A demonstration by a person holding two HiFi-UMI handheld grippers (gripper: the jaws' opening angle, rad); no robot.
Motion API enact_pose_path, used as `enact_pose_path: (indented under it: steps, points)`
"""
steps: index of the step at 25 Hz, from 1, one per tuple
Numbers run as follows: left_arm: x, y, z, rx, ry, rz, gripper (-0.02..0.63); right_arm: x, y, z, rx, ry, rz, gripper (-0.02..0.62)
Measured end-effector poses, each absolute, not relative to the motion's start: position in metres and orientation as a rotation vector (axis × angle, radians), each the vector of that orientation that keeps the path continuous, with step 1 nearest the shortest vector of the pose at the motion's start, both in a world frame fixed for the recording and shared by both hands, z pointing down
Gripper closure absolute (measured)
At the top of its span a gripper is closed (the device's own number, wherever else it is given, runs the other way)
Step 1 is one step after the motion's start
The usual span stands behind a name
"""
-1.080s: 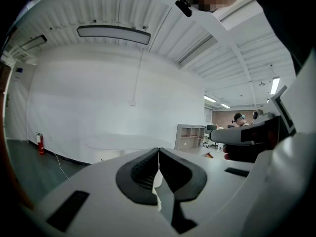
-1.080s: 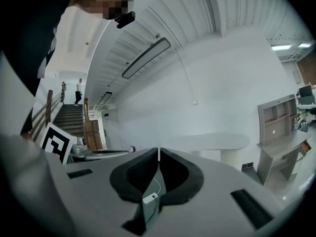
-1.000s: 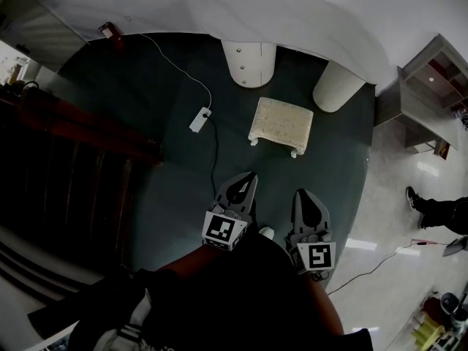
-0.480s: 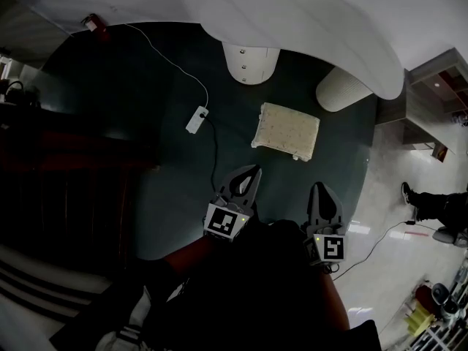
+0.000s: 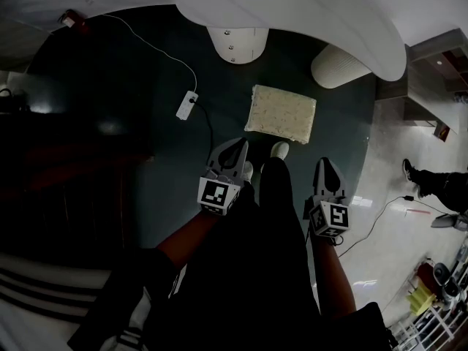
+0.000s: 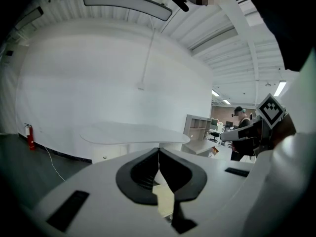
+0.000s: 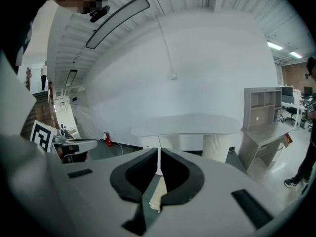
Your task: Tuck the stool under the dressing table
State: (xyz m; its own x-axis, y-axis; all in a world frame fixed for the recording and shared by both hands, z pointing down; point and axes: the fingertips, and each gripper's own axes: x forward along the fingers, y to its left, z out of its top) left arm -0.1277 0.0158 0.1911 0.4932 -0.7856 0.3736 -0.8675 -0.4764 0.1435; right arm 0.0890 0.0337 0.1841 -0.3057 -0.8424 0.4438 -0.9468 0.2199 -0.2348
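The stool [image 5: 281, 114], low with a cream cushion, stands on the dark carpet just in front of the white dressing table [image 5: 292, 6]. The table's drawer pedestal [image 5: 236, 44] and ribbed round leg [image 5: 338, 66] flank the space behind the stool. My left gripper [image 5: 238, 146] is shut and empty, a short way short of the stool's near left corner. My right gripper [image 5: 327, 163] is also shut and empty, off the stool's near right corner. In the left gripper view the stool [image 6: 163, 194] shows below the closed jaws [image 6: 158, 149]. In the right gripper view the stool [image 7: 157, 191] lies beyond the closed jaws [image 7: 158, 152].
A white power strip [image 5: 186, 104] with its cable lies on the carpet left of the stool. Dark wooden furniture [image 5: 58, 167] fills the left side. A grey shelf unit [image 5: 431, 86] stands at the right, near another person's foot [image 5: 413, 172]. My own shoe [image 5: 280, 150] is close to the stool.
Both grippers have moved forward and lower toward the stool, still shut. I have stepped closer, so the stool and table now sit nearer in the head view.
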Motion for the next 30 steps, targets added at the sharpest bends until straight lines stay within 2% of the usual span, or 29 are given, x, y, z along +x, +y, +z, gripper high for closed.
enact_pose_path:
  steps: [7,16,25,30]
  points:
    - [-0.108,-0.016,0.243,2.431,-1.393,0.423,0.589,0.120,-0.008,0.261,1.630,-2.273,0.680,0.555]
    - [-0.103,-0.046,0.385,2.271,-1.348,0.652,0.589,0.164,-0.049,0.400,1.490,-2.198,0.748,0.555]
    - [-0.113,-0.053,0.558,2.107,-1.337,0.695,0.589,0.159,-0.069,0.565,1.406,-2.115,0.796,0.555]
    - [-0.126,-0.041,0.623,2.079,-1.317,0.740,0.588,0.151,-0.054,0.633,1.410,-2.095,0.839,0.555]
